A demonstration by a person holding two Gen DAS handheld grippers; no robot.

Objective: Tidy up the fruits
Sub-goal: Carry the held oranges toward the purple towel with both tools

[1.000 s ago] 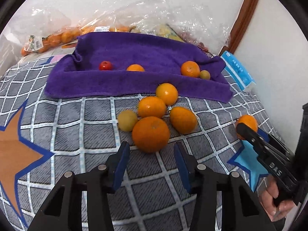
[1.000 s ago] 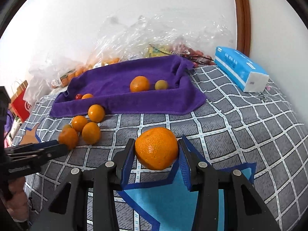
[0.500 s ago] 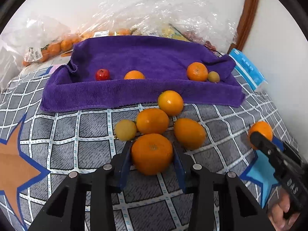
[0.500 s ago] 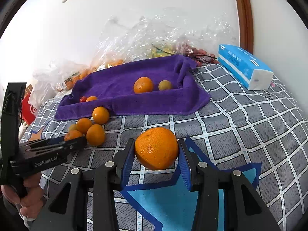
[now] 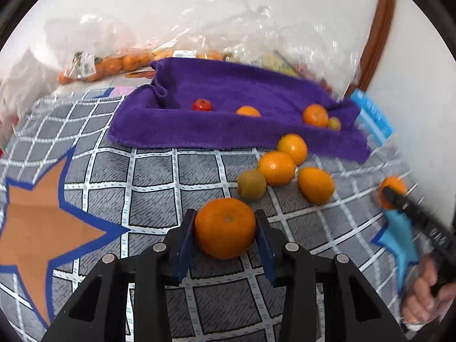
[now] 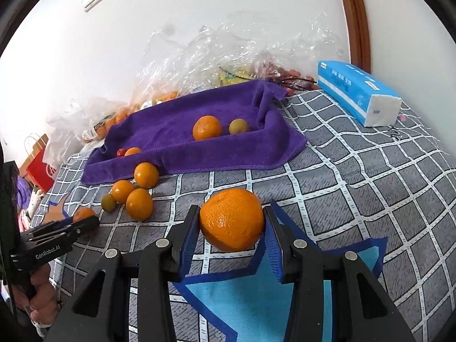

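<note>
My left gripper (image 5: 226,228) is shut on a large orange (image 5: 225,228) and holds it just above the checked cloth, left of the loose fruit. My right gripper (image 6: 231,222) is shut on another large orange (image 6: 231,219), held above the cloth. A purple towel tray (image 5: 199,136) at the back holds a red fruit (image 5: 201,105), two oranges and a small green fruit (image 5: 334,123). Three oranges and a green fruit (image 5: 252,184) lie loose in front of the purple towel tray (image 6: 256,156).
Clear plastic bags of fruit (image 5: 108,62) lie behind the tray by the wall. A blue tissue pack (image 6: 359,97) lies at the right. A red paper bag (image 6: 40,168) stands off the left edge. The surface has a grey checked cloth (image 6: 370,176).
My left gripper closed around the large orange, lifted it and swung left, away from the loose pile. My right gripper kept hold of its orange and barely moved.
</note>
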